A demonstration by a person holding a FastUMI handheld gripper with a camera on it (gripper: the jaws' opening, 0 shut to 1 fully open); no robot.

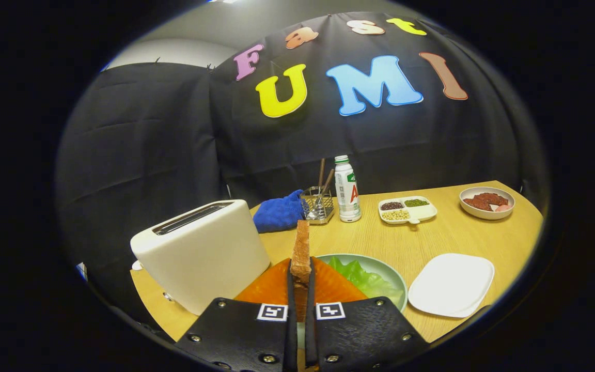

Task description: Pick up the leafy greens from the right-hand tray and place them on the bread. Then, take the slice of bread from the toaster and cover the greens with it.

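My gripper is shut on a slice of toasted bread, which stands upright and edge-on between the fingers. Just below and ahead of the fingers lies a pale green plate holding leafy greens. An orange ridged piece spreads out under the fingers, partly hidden by them. The white toaster stands close on the left, its slot on top looking dark. A white tray with nothing on it sits to the right of the plate.
On the wooden table, farther back, are a blue cloth, a wire holder with sticks, a small bottle, a divided dish of beans and a bowl of meat.
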